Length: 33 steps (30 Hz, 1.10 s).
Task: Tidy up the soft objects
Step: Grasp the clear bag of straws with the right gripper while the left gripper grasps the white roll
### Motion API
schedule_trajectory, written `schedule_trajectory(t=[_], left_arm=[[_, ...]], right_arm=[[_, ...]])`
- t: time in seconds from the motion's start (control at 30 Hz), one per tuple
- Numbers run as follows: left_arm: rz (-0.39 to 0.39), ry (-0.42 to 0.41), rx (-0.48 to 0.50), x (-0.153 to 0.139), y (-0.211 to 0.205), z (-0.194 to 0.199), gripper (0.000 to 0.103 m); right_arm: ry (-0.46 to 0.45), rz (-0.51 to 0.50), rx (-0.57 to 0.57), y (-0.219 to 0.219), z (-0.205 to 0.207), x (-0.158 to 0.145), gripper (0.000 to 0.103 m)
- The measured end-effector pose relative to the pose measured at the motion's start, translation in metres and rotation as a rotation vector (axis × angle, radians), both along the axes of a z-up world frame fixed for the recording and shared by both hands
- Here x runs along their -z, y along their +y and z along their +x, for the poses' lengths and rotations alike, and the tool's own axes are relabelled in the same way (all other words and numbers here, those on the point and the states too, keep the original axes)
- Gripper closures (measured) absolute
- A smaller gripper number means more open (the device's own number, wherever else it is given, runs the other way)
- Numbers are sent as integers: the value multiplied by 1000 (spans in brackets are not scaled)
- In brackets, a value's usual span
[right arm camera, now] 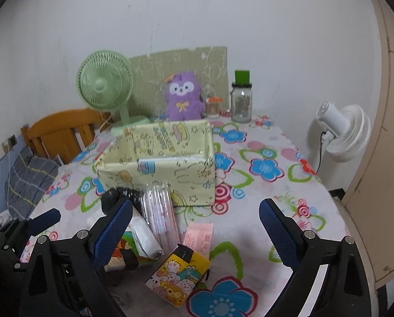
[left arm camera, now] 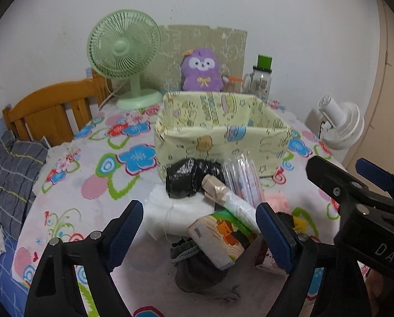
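Grippers both stood wide and empty: your left gripper hovered over the pile of soft packets, your right gripper beside it. That pile lay on the flowered tablecloth, touching the yellow fabric box.

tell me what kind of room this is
Most likely a bedroom: a wooden headboard with a plaid pillow sits beside the table in the flowered cloth, and a purple plush toy leans against the wall near a green desk fan.

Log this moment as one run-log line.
left hand-held gripper: open, empty | right hand-held gripper: open, empty | fabric bin: looks empty | soft packs: piled before bin
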State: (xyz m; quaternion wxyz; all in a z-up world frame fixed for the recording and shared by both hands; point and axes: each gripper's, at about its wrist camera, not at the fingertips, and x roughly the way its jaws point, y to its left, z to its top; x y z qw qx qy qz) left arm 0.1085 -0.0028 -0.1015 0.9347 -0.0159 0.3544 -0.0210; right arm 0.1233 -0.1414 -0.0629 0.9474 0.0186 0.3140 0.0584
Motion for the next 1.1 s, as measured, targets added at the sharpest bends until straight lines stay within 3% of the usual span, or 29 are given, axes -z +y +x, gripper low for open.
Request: schedule_trajectory(t=[0.47, 0.83, 1.03, 1.1], left_arm=[[-27, 128, 37, 39, 2, 26, 25], [-49, 137, 70, 48, 1, 36, 36], [-69, 142, 98, 50, -2, 39, 52], [-72, 137, 101, 49, -2, 40, 56]], right_arm=[[116, -4, -65, 24, 32, 40, 10], [198, -1, -76, 35, 59, 65, 22], [236, 26, -97, 41, 67, 77, 43], [240, 32, -102, 41, 68, 78, 57]])
